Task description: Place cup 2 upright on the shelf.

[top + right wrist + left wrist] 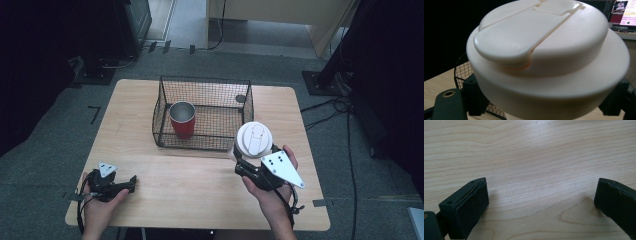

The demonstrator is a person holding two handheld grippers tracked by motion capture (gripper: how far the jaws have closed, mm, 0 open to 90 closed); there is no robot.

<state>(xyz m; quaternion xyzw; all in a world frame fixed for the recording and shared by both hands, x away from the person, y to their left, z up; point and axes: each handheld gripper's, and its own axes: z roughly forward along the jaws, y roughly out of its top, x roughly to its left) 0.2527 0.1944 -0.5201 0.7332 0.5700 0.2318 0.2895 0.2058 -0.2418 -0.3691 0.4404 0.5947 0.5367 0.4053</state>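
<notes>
Light wood table (150,175), pale grain, rounded corners, on grey carpet (45,165) with tape marks; dark equipment and black stands at both sides, cables (330,112) on the floor at right, a lit monitor (624,12) far back in the right gripper view. Black wire basket (165,107) sits at the middle-back of the table, a red cup (182,120) with a metal rim upright inside, toward its left side. Right gripper (250,162) is at the front right of the table, just in front of the basket's right front corner, holding a cup with a white lid (254,139): jaws closed on the cup body below the lid, one jaw on each side. Lid is round, cream-white, glossy, with a raised centre, a wide outer rim and a flip tab across the top; it hides most of the cup under it. Can't tell whether the cup rests on the table or is lifted. Left gripper (131,181) lies low at the front left, well apart from basket and cup, jaws spread wide over bare wood, holding nothing.
</notes>
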